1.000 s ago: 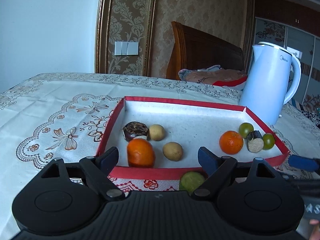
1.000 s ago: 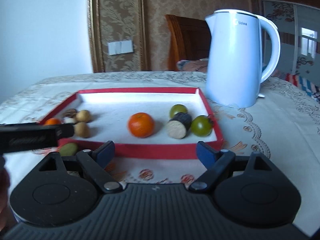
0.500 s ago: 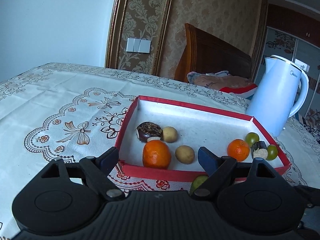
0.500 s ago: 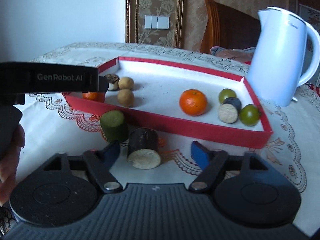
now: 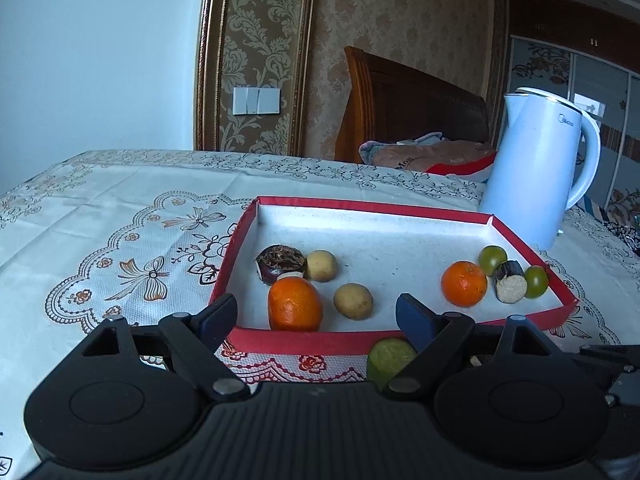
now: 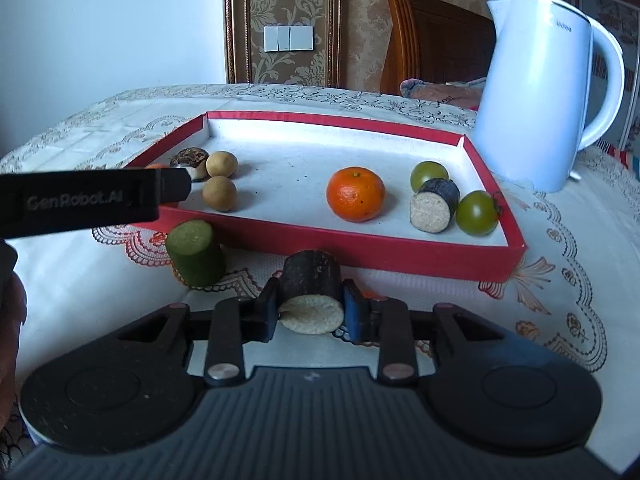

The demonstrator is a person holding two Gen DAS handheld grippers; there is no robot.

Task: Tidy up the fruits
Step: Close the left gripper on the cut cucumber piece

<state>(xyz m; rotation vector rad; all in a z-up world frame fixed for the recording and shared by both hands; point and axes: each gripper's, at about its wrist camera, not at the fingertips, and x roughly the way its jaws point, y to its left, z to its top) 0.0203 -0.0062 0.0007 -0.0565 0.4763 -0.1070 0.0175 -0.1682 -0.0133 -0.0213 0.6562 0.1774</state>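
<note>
**Dark cylinder clamped on its side in front of the red tray**

The right gripper (image 6: 311, 312) is closed on a dark-skinned cylinder piece (image 6: 311, 280), one finger pressed to each curved flank. The piece lies on its side on the tablecloth (image 6: 560, 240), its long axis running straight away from the camera toward the tray; the pale, grainy cut face points back at the lens and the rough dark bark-like skin covers the rest.

Just left of it, apart from it, a green cylinder (image 6: 196, 254) stands nearly upright with a matte flat top, near the tray's front wall. The red tray (image 6: 360, 242) lies directly beyond, a shallow box with a white speckled floor. Inside it: an orange (image 6: 355, 194), a second dark cylinder (image 6: 434, 204) on its side between two green tomatoes (image 6: 477, 213), and two tan round fruits (image 6: 219, 194) near a brown ridged piece (image 6: 190, 159).

The left gripper (image 5: 316, 318) is spread wide and empty, aimed at the tray's near wall, with another orange (image 5: 295, 309) between its fingers in view. A smooth white kettle (image 6: 540, 92) stands beyond the tray's right corner on the embroidered lace cloth.
</note>
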